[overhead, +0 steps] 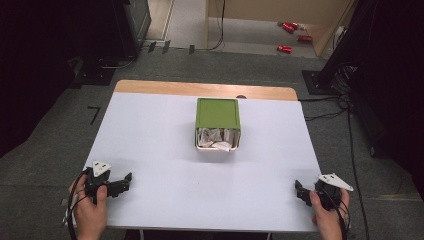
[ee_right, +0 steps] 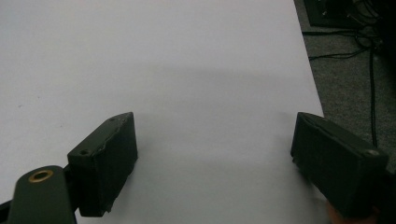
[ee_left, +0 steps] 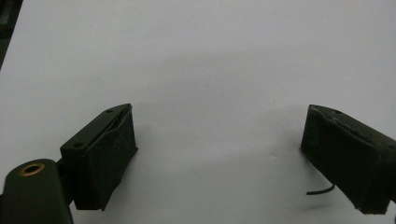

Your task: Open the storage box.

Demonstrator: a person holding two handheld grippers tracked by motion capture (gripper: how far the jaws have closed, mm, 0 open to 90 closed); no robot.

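Observation:
A green box (overhead: pixel 217 114) lies on its side in the middle of the white table (overhead: pixel 150 135), its open mouth toward me showing crumpled white paper (overhead: pixel 216 138). My left gripper (overhead: pixel 125 181) rests near the front left corner, held by a hand, jaws wide apart with nothing between them. In the left gripper view the left gripper (ee_left: pixel 219 154) has only bare white table between its pads. My right gripper (overhead: pixel 298 189) sits near the front right corner, also open and empty. The right gripper view has the right gripper (ee_right: pixel 215 154) over bare table close to the right edge.
A strip of bare wood (overhead: pixel 200 89) runs along the table's far edge. Dark carpet surrounds the table, with cables (overhead: pixel 330 112) on the floor at the right and red cans (overhead: pixel 291 36) far back. Dark stands flank both sides.

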